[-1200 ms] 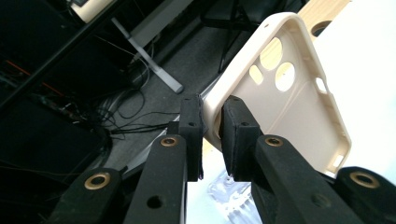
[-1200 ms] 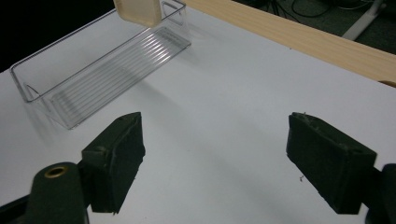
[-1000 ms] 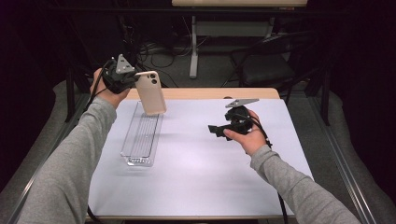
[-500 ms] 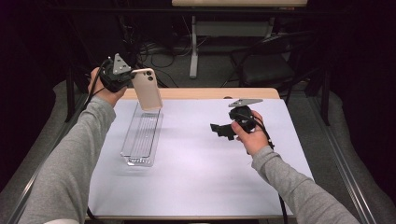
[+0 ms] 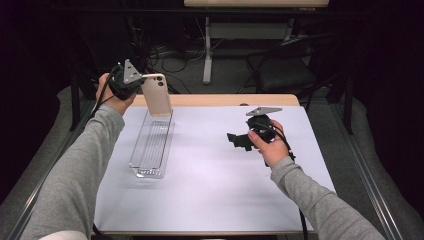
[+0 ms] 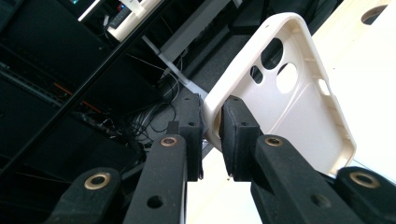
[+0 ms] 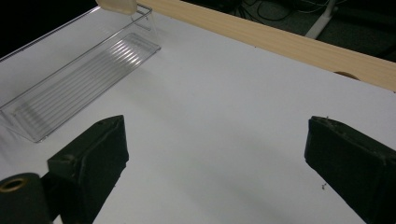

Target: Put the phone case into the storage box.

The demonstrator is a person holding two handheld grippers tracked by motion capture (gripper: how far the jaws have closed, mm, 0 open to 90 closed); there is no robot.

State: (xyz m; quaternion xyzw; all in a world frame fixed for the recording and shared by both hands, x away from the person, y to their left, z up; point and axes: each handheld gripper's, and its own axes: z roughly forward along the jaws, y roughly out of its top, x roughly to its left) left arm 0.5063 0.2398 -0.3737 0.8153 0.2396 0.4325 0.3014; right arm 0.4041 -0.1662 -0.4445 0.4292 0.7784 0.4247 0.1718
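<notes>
A cream phone case [image 5: 156, 95] hangs upright over the far end of a clear plastic tray [image 5: 146, 172]. My left gripper [image 5: 142, 86] is shut on its side edge. In the left gripper view the two pads pinch the rim of the case [image 6: 289, 93], whose hollow inside and camera cut-outs face me, at my left gripper [image 6: 212, 119]. My right gripper [image 5: 235, 141] is low over the white table top at the right and points left. Its jaws have just been opening and stand wide apart, with nothing between them at my right gripper [image 7: 215, 140]. The tray [image 7: 70, 88] lies ahead of it.
The white table top [image 5: 215, 195] has a wooden strip [image 5: 225, 100] along its far edge. Beyond it are a dark floor with cables and table legs [image 5: 207, 55]. The tray lies lengthwise at the left, with nothing in it.
The right gripper's jaws stand wider apart than a second ago. The left hand has drifted slightly left with the phone case still in its grip.
</notes>
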